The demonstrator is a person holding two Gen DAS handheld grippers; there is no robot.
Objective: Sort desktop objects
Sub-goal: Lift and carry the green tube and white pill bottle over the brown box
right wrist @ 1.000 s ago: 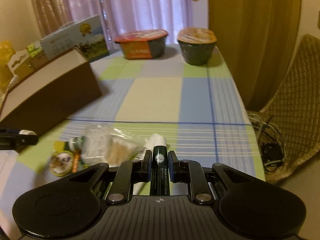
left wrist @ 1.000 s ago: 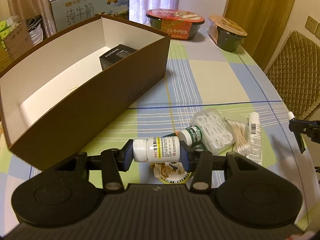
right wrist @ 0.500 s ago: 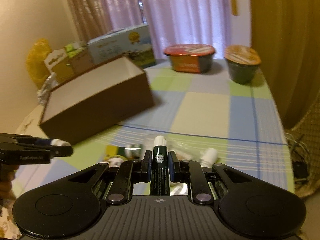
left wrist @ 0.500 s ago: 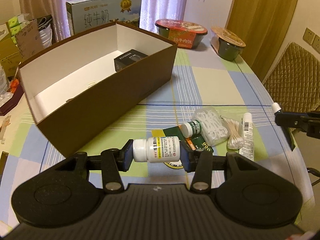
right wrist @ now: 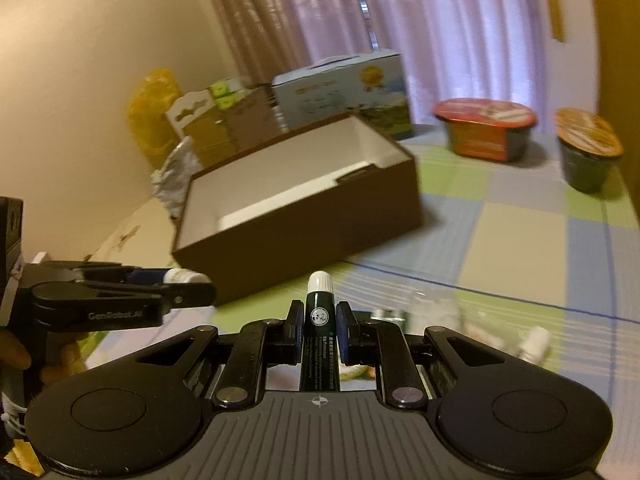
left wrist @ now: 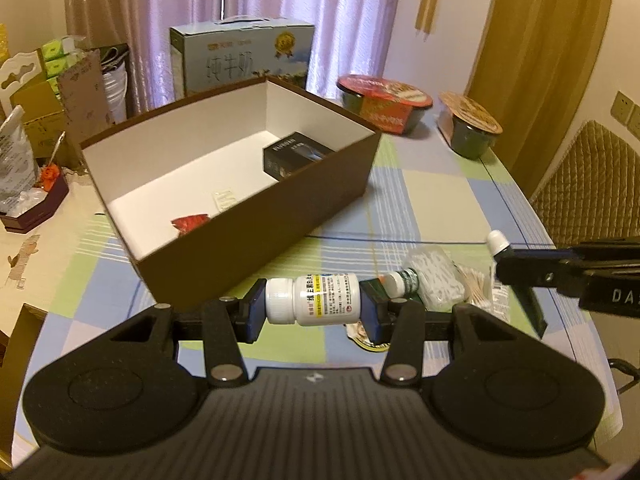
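The left gripper point(left wrist: 313, 311) grips a small, hard, probably light white pill bottle point(left wrist: 313, 299) end to end near the brown box point(left wrist: 256, 236), while the right gripper point(right wrist: 319, 334) pinches a thin green tube point(right wrist: 320, 336).

The left tool point(left wrist: 313, 311) points downward, its two pads pressed on the ends of something held crosswise between them. The right tool point(right wrist: 318, 334) is clamped nearly shut on a slim item standing upright (a hand point(right wrist: 24, 360) grips the left tool's handle).
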